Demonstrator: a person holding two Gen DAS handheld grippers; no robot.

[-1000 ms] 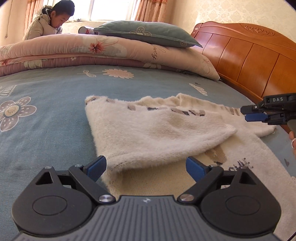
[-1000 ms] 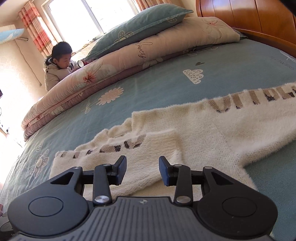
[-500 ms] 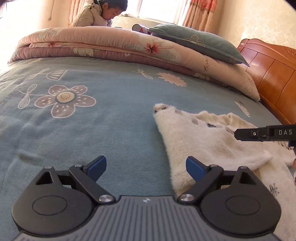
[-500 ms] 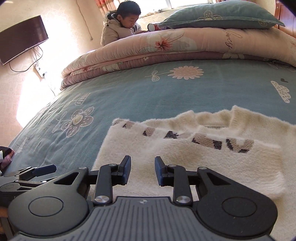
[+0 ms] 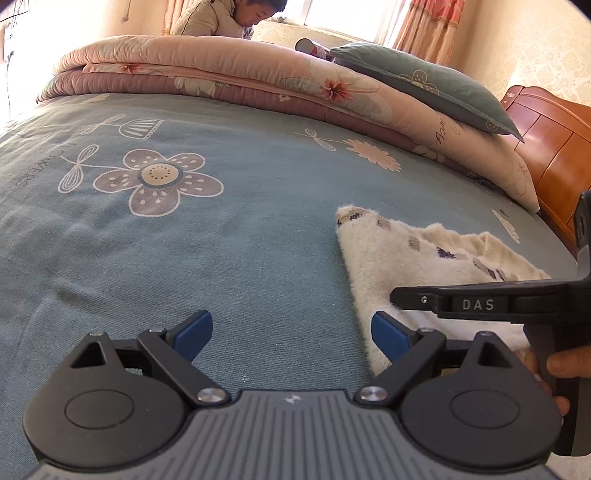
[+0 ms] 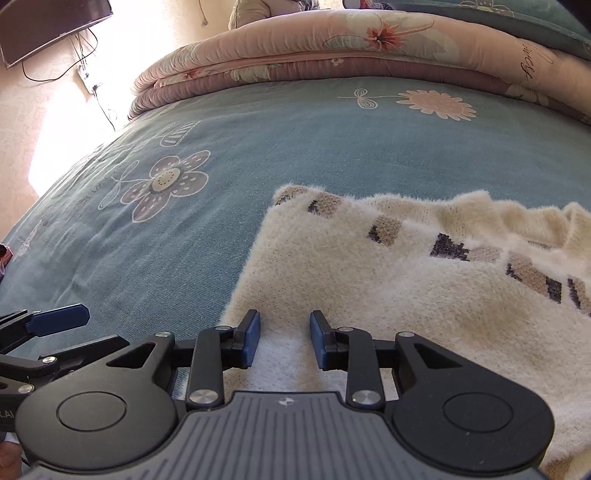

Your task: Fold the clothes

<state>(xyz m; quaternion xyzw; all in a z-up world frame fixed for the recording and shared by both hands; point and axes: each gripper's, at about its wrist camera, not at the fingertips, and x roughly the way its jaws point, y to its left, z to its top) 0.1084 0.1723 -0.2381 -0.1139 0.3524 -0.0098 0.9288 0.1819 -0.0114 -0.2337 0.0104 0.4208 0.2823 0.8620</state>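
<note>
Hovering over a cream sweater [image 6: 388,295] on the blue bedsheet [image 5: 221,240], we keep our left gripper [image 5: 291,334] spread wide, right gripper [image 6: 284,338] narrowly parted, both empty.

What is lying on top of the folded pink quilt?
A grey-green pillow lies on the quilt. A person is behind it, partly hidden.

My landmark is the fuzzy cream knitted sweater [image 6: 424,295], lying on the blue flowered bedsheet [image 5: 221,240]. Behind it lies the folded pink floral quilt [image 5: 240,70], with the teal pillow [image 5: 424,85] on top. My left gripper [image 5: 291,332] hovers left of the sweater; my right gripper [image 6: 284,338] hangs over its near left corner.
</note>
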